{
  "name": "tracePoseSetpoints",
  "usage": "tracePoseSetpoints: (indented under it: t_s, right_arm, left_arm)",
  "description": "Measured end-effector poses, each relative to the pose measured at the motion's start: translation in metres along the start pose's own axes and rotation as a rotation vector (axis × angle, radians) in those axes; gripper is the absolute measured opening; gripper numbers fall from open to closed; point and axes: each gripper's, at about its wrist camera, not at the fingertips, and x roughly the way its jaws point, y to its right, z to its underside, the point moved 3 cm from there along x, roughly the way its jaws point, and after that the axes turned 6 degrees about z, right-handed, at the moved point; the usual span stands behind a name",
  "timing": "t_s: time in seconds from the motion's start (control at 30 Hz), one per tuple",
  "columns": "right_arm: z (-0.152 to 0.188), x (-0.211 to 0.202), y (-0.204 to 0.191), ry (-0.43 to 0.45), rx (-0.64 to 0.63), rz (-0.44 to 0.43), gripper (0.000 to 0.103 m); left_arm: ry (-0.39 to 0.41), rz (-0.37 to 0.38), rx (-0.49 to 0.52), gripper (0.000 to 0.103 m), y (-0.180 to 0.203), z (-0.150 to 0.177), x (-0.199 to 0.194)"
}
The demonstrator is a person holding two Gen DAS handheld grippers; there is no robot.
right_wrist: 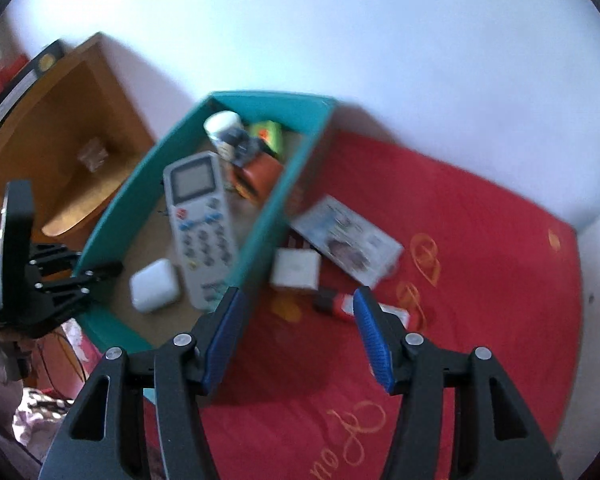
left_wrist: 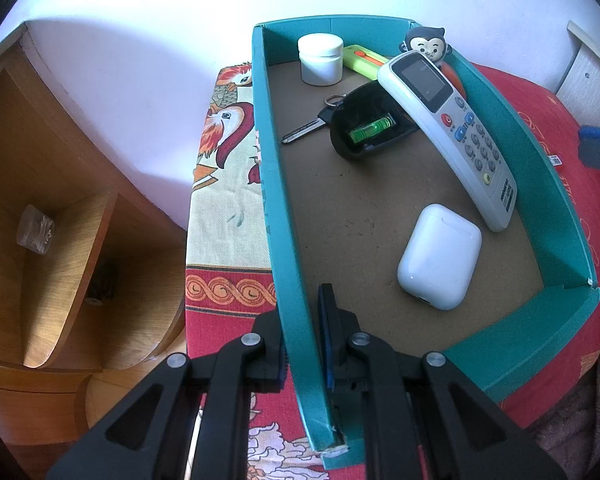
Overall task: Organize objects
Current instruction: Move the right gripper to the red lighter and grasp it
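Observation:
A teal box (left_wrist: 556, 184) lies on a red bed cover. It holds a white remote (left_wrist: 448, 128), a white earbud case (left_wrist: 440, 258), a white jar (left_wrist: 320, 60), a key (left_wrist: 304, 130), a black case with a green vial (left_wrist: 370, 126), a yellow-green item (left_wrist: 364, 60) and a monkey figure (left_wrist: 424, 42). My left gripper (left_wrist: 302, 324) is shut on the box's left wall. My right gripper (right_wrist: 296, 328) is open and empty beside the box (right_wrist: 260, 224). A white square item (right_wrist: 296, 268), a card (right_wrist: 348, 240) and a red-and-black item (right_wrist: 336, 302) lie on the cover.
A wooden bedside cabinet (left_wrist: 60, 208) with open shelves stands to the left of the bed. A white wall is behind. A patterned cloth (left_wrist: 228, 184) covers the bed's left edge. The red cover (right_wrist: 460, 320) stretches to the right.

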Motion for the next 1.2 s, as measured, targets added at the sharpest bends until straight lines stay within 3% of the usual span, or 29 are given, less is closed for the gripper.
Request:
tracePoseSetpoints:
  t_s: [0.3, 0.47, 0.67, 0.93, 1.07, 1.2]
  right_arm:
    - [0.02, 0.033, 0.014, -0.078, 0.03, 0.02, 0.058]
    - [0.017, 0.044, 0.013, -0.065, -0.061, 0.102, 0.058]
    - [0.009, 0.05, 0.013, -0.069, -0.213, 0.129, 0.058]
    - [0.007, 0.065, 0.017, -0.144, -0.275, 0.09, 0.058]
    - [0.015, 0.06, 0.016, -0.181, -0.254, 0.027, 0.048]
    - [0.026, 0.051, 0.005, -0.202, -0.284, -0.036, 0.045]
  left_arm:
    - [-0.001, -0.002, 0.001, 0.01, 0.0, 0.0, 0.0]
    - [-0.001, -0.002, 0.001, 0.01, 0.0, 0.001, 0.0]
    - [-0.001, -0.002, 0.0, 0.01, 0.001, 0.001, 0.0]
    - [-0.001, -0.003, 0.001, 0.01, 0.001, 0.001, 0.0]
    - [-0.001, -0.003, 0.0, 0.01, 0.001, 0.001, 0.0]
    - [-0.001, -0.004, -0.001, 0.01, 0.001, 0.001, 0.0]
